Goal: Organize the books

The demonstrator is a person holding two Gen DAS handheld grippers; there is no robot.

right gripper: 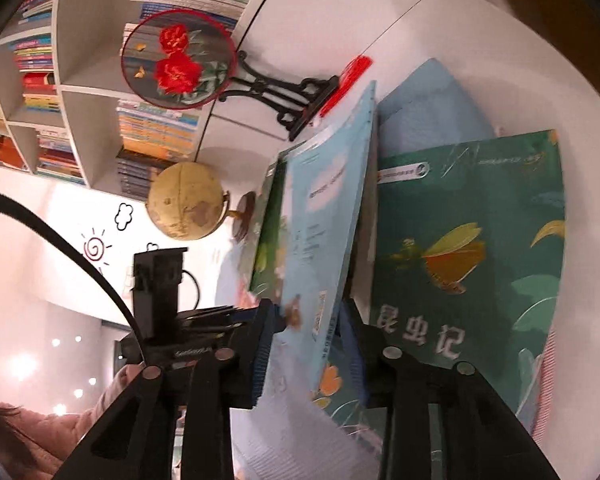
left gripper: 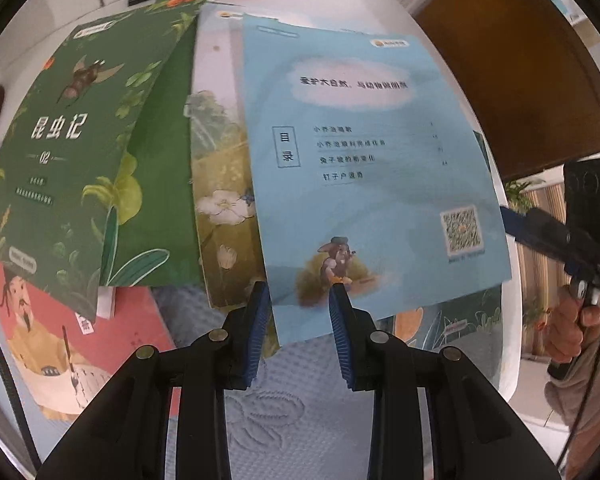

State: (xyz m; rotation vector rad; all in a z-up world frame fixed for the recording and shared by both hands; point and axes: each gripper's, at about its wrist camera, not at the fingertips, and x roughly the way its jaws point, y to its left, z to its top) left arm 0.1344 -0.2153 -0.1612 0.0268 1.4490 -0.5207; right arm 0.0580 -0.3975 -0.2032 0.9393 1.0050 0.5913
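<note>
The light-blue book (left gripper: 376, 168) sits raised above the other books, contents side facing the L wrist cam, long axis running roughly 6-to-12 in that view, slightly tipped toward 11. L gripper (left gripper: 300, 304) is at the book's 6 o'clock edge: fingers (left gripper: 342, 332) are moderately apart, w/ the bottom corner of the cover lying between and just past the tips, and I can't tell if they touch it, so no firm grip is shown. In the R wrist view the same book (right gripper: 324, 224) appears edge-on, and the R gripper (right gripper: 306, 344) straddles its lower edge, fingers (right gripper: 262, 356) either side w/ the cover running down between them; looks like a clamp on the cover, tho blur leaves some doubt. So R hand seems to carry it, L is nearer the free corner. Other books lie flat on the white counter (left gripper: 476, 92): green insect book (left gripper: 60, 152) at 9 o'clock of the blue one, a flower-cover book (left gripper: 220, 208) tucked under it, a red-pink book (left gripper: 68, 344) at 7 o'clock, and a second green book (right gripper: 472, 248) at 3 o'clock in the R view. Judgement: next move hinges on that 6–12 axis — L needs to close on the bottom edge at 12 o'clock of its tips to square the book w/ the pile.
</note>
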